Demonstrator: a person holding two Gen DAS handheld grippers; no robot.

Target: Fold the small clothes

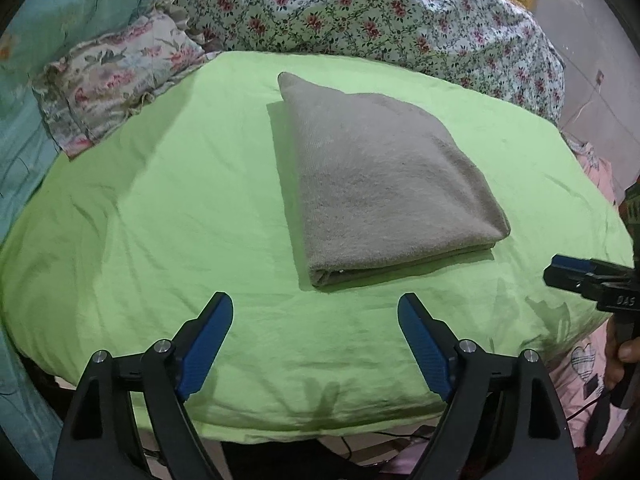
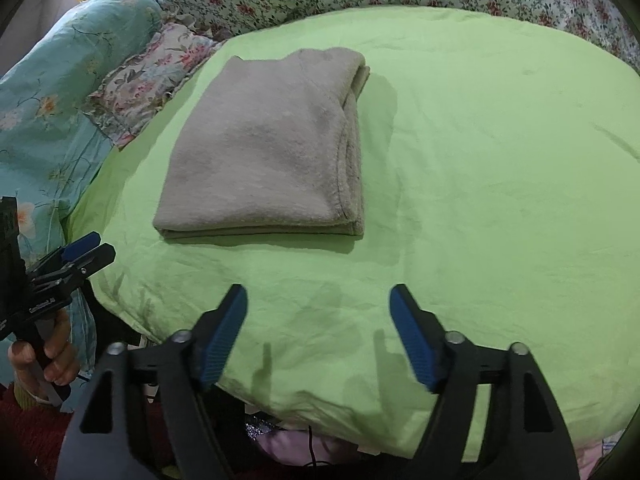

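Folded grey garment (image 1: pixel 384 184) lies flat mid-bed on the lime-green sheet (image 1: pixel 160 220), long axis running away from both cameras. Bare sheet all around it. Left hand-held gripper (image 1: pixel 315 320) and right hand-held gripper (image 2: pixel 318 312): jaws spread, empty, near the bed's front edge.
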